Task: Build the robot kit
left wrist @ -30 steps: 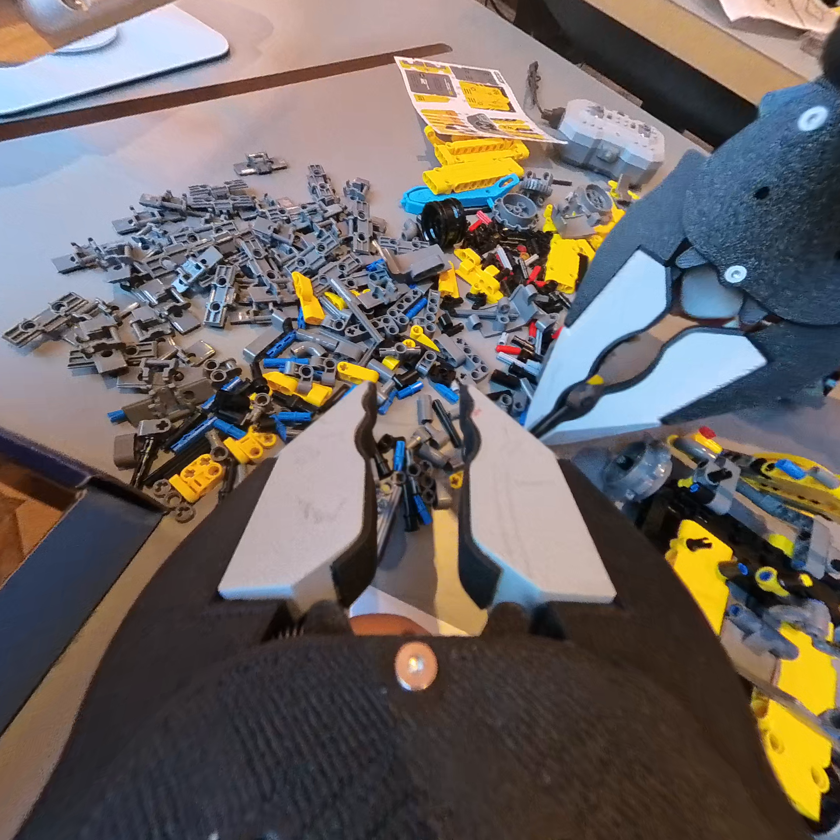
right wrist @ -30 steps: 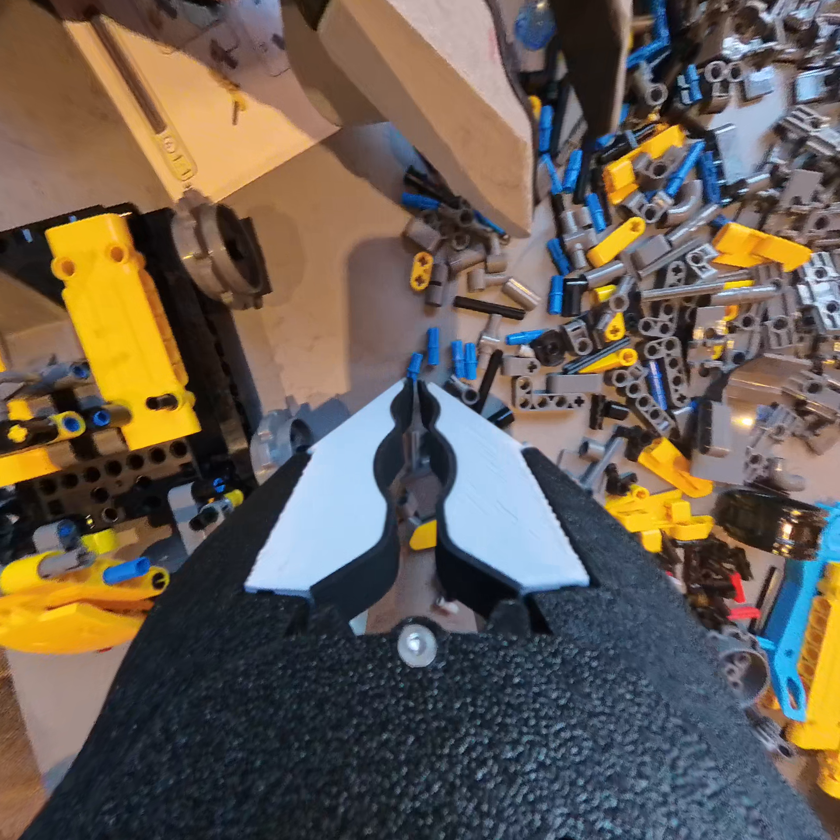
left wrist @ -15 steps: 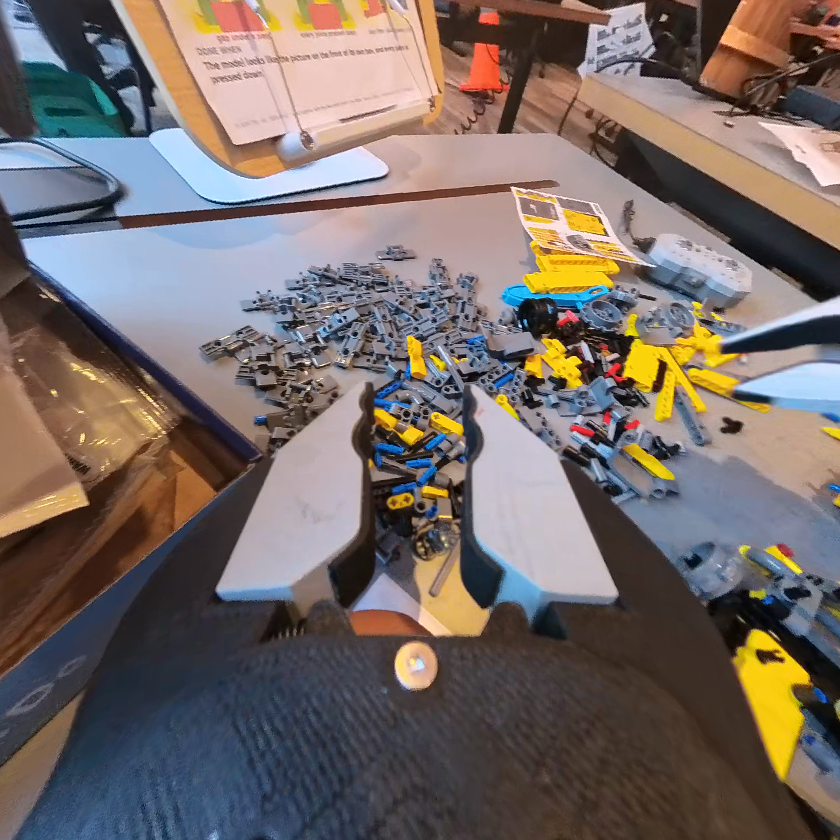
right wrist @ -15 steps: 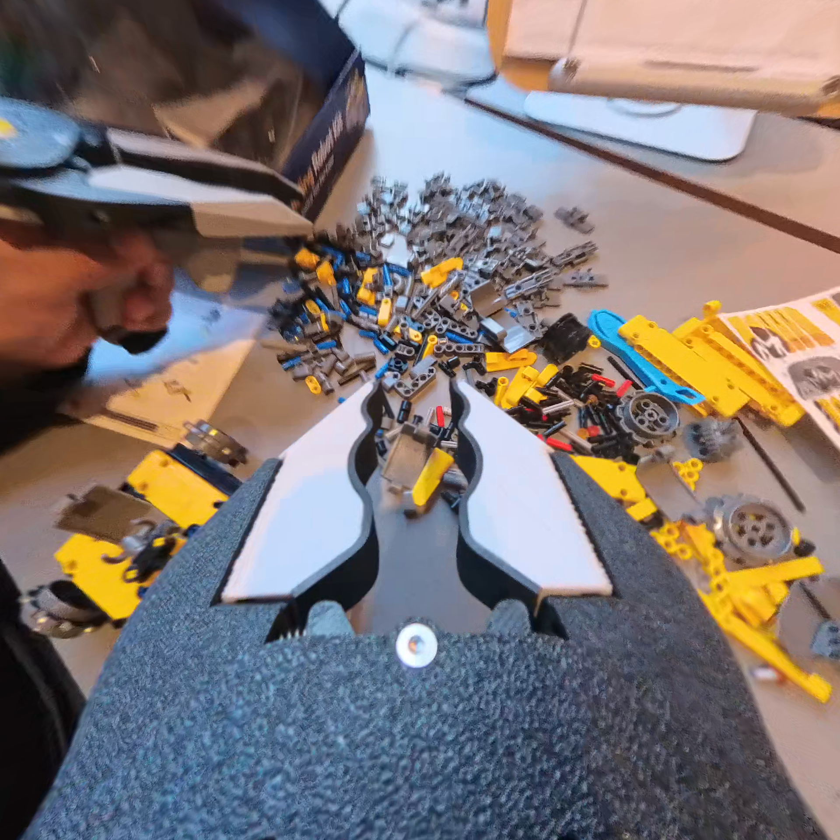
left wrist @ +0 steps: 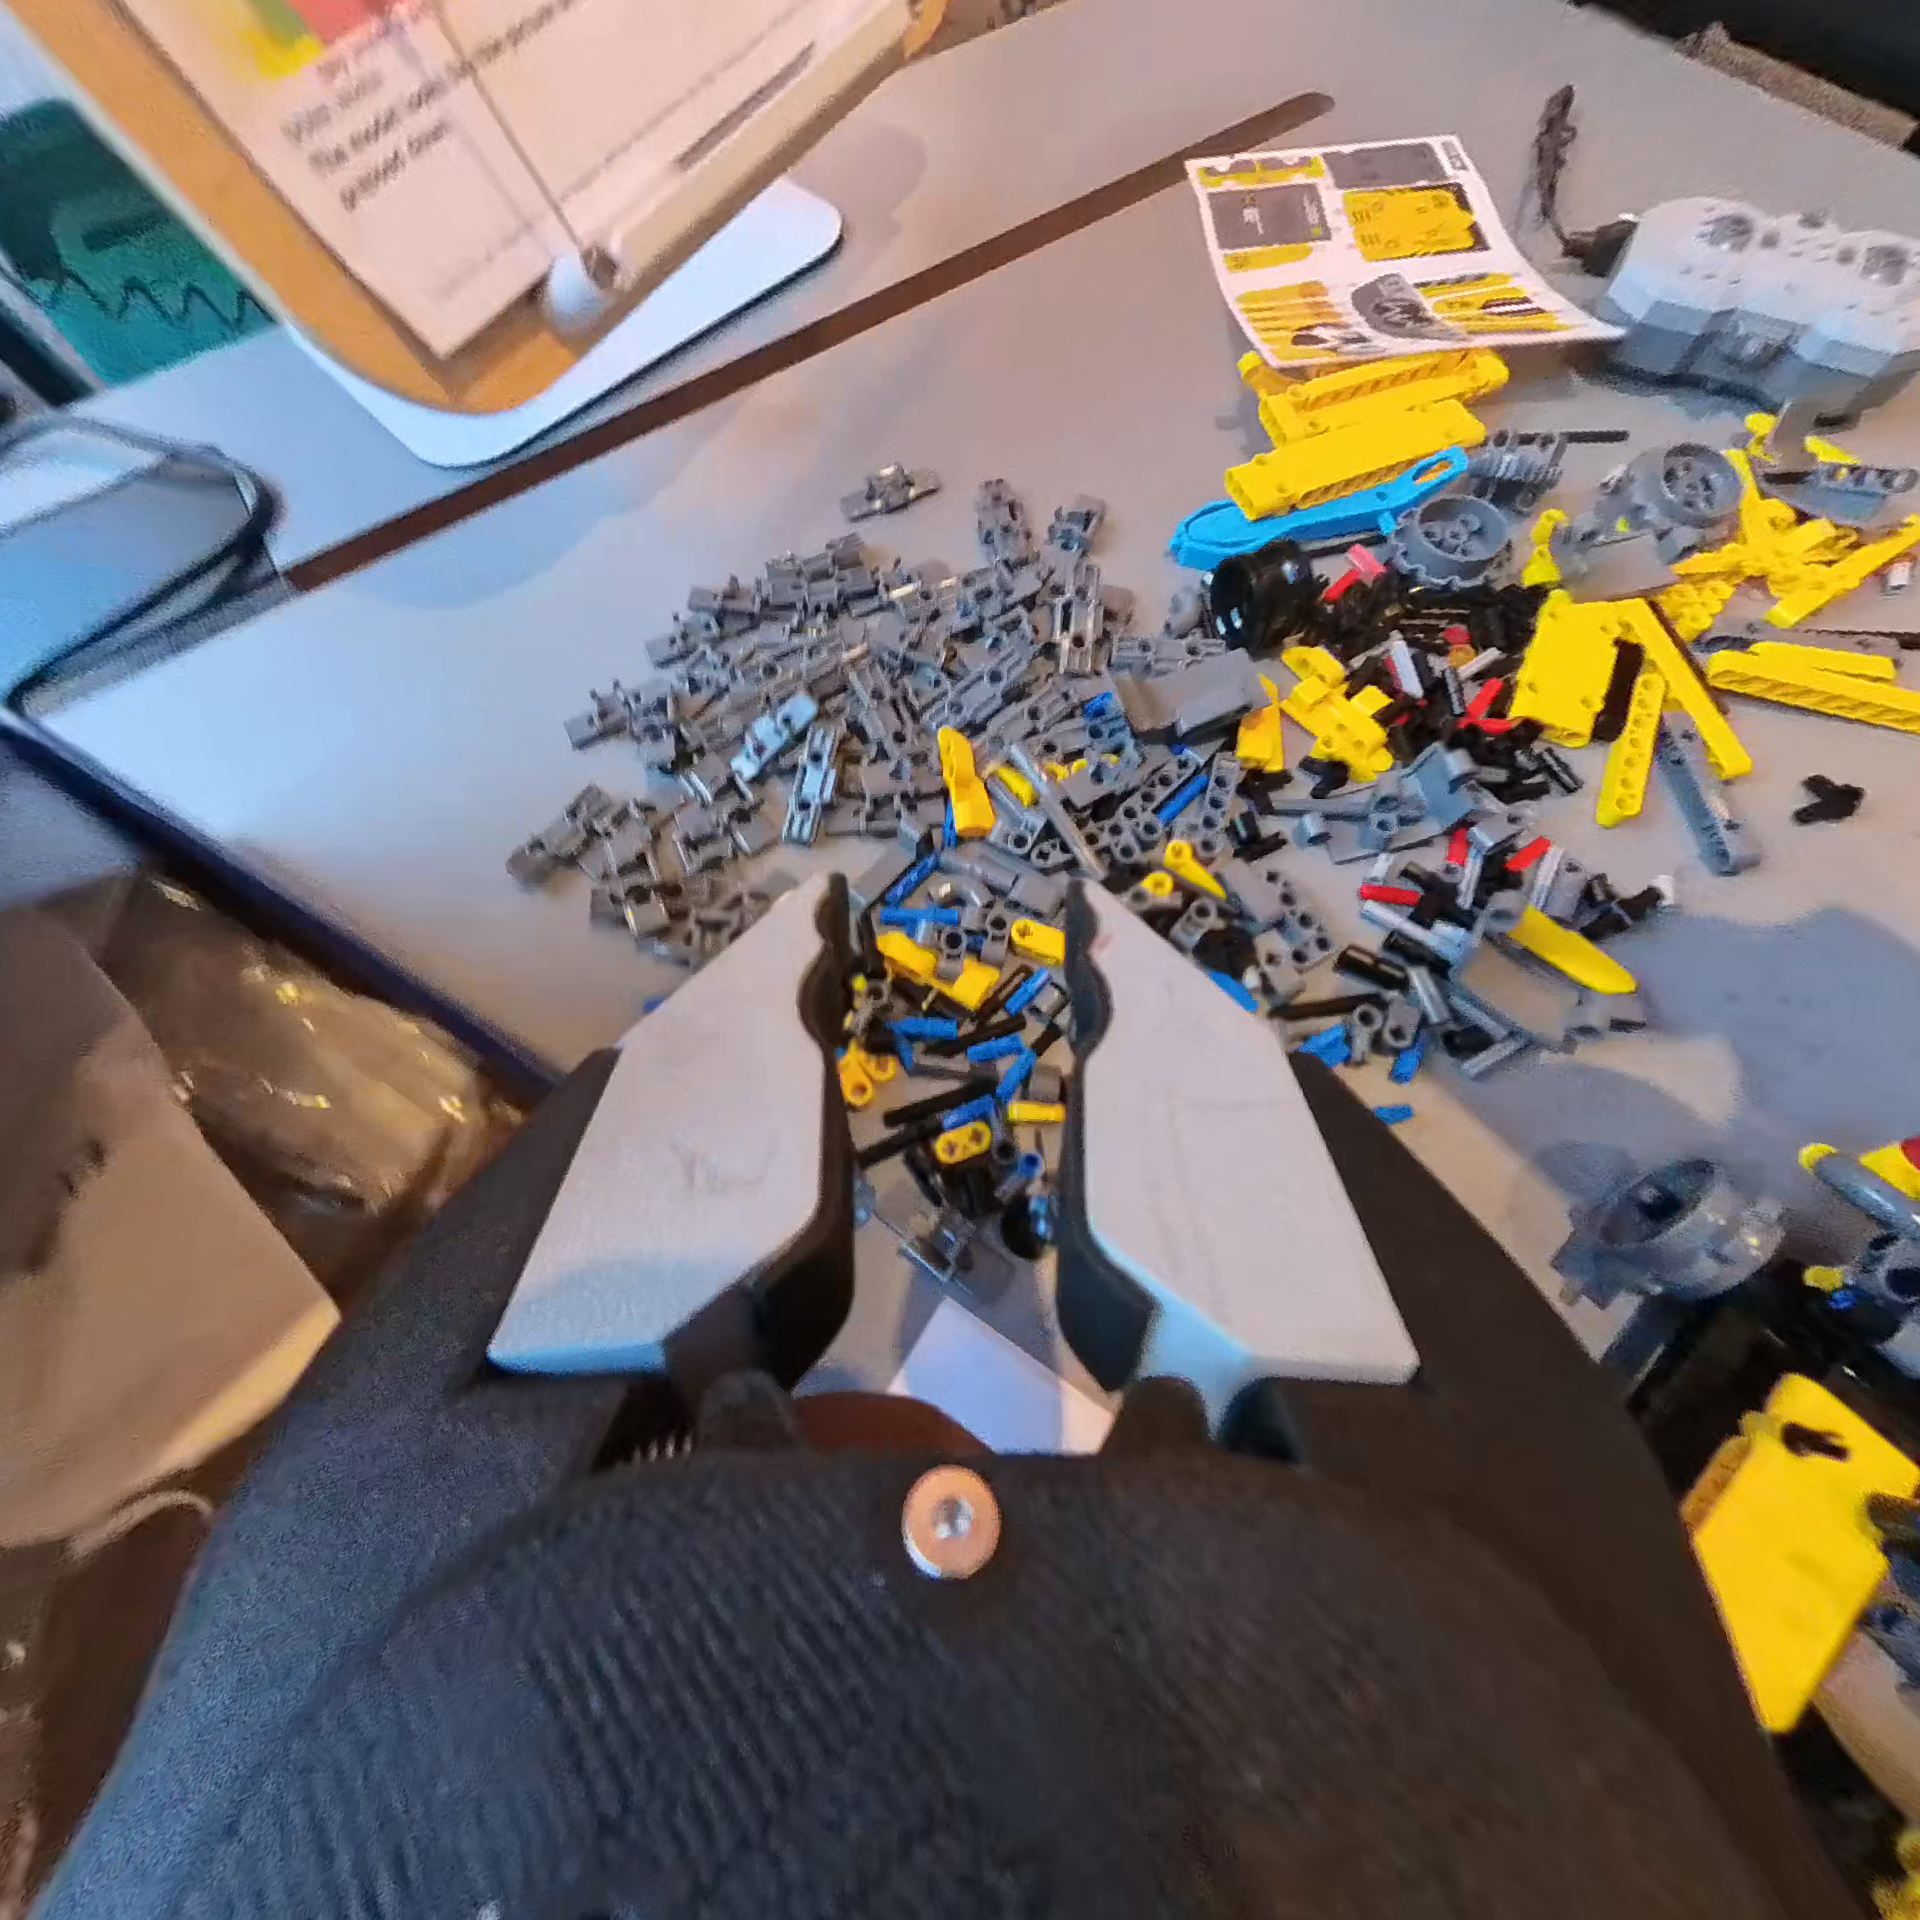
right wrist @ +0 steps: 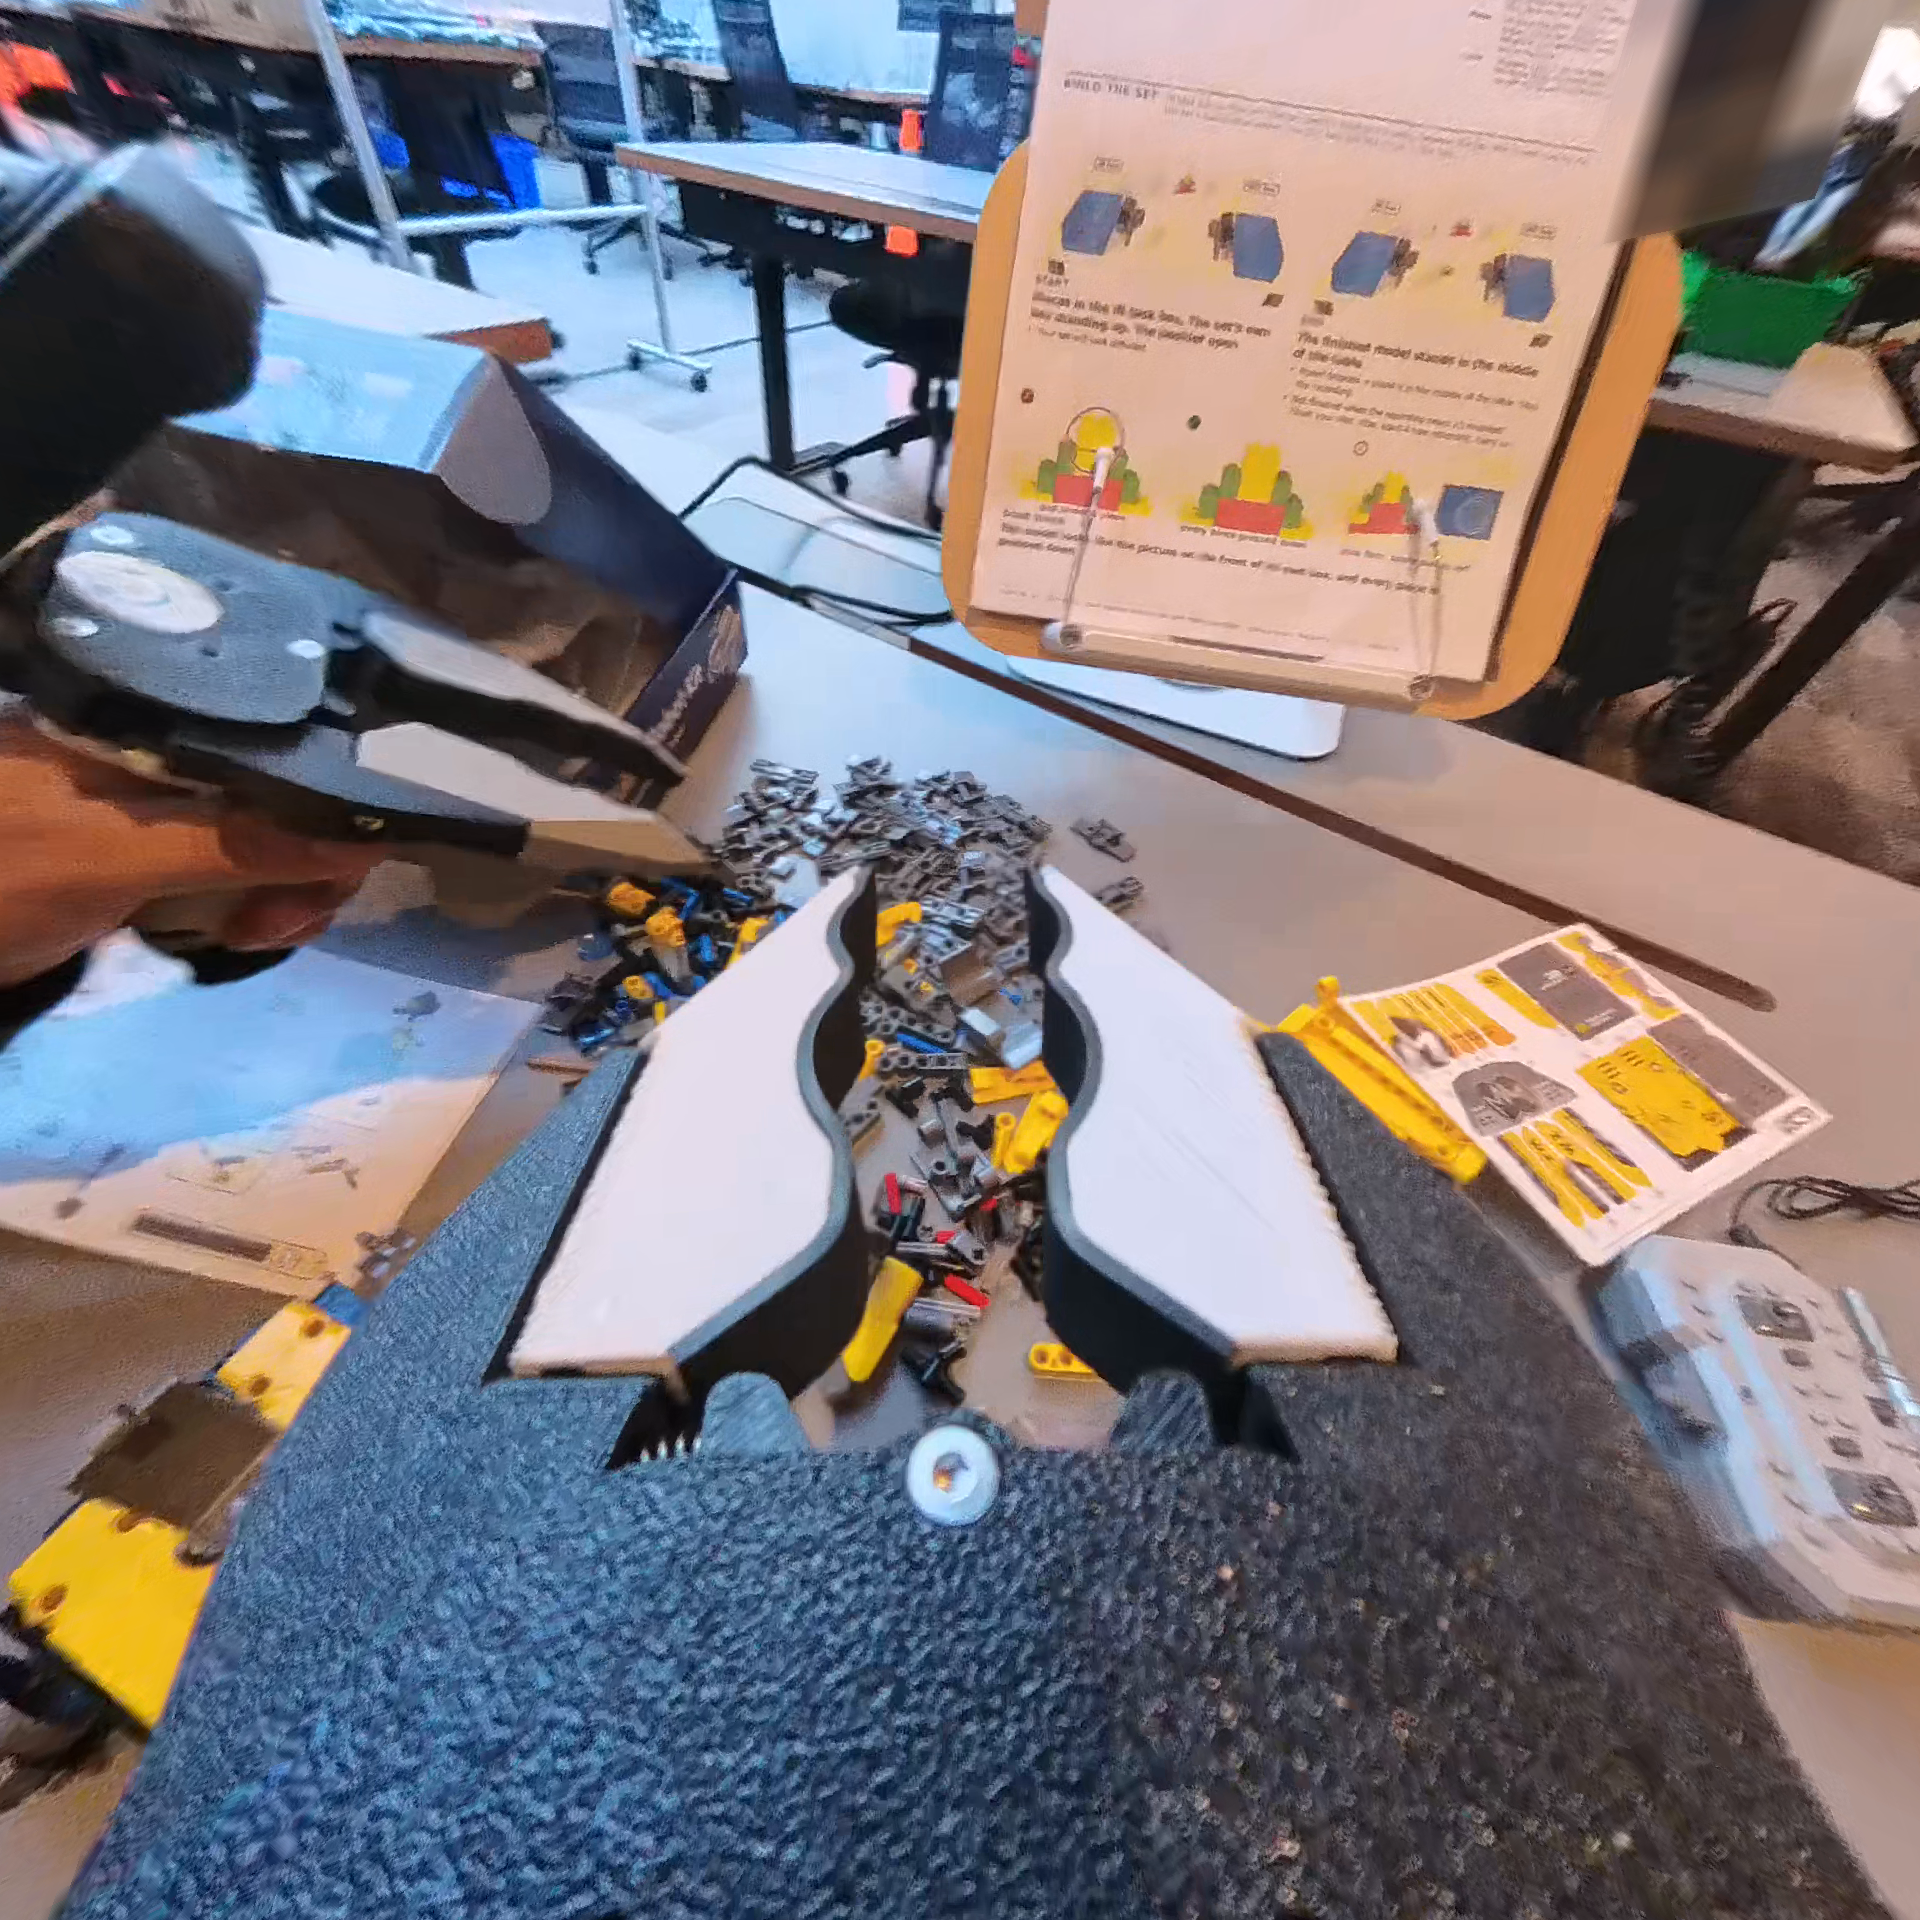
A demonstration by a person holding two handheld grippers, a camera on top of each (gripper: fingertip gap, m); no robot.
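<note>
1. Left gripper (left wrist: pixel 948 899): I held it above the near edge of the parts pile (left wrist: pixel 1091 790), fingers spread, nothing between them. Blue, black and yellow pins lay on the table (left wrist: pixel 520 675) in the gap. In the right wrist view the same gripper (right wrist: pixel 681 816) showed at far left, a hand (right wrist: pixel 135 852) around its grip, tips over the pile's left fringe; I could not tell if they touched it.

2. Right gripper (right wrist: pixel 948 888): I held it clear of the table, fingers apart and empty. Through the gap I saw grey, yellow, red and black pieces of the pile (right wrist: pixel 935 997).

3. Pile: grey links toward the far left, small mixed pins at the middle, yellow beams (left wrist: pixel 1361 416) at the far right over a blue piece (left wrist: pixel 1320 509), a black tyre (left wrist: pixel 1257 597) beside them.

4. Sheet (left wrist: pixel 1371 249): yellow and grey print, lying beyond the beams; seen again at right (right wrist: pixel 1569 1081).

5. Grey unit (left wrist: pixel 1766 301): right of the sheet; blurred in the right wrist view (right wrist: pixel 1766 1423).

6. Model (left wrist: pixel 1797 1558): yellow and black, partly built, at the table's near right; its yellow panel (right wrist: pixel 114 1579) showed low left.

7. Box (right wrist: pixel 582 561): dark blue, open, left of the pile.

8. Stand (right wrist: pixel 1288 374): wood-backed, carrying a printed page, behind the pile on a white base.
</note>
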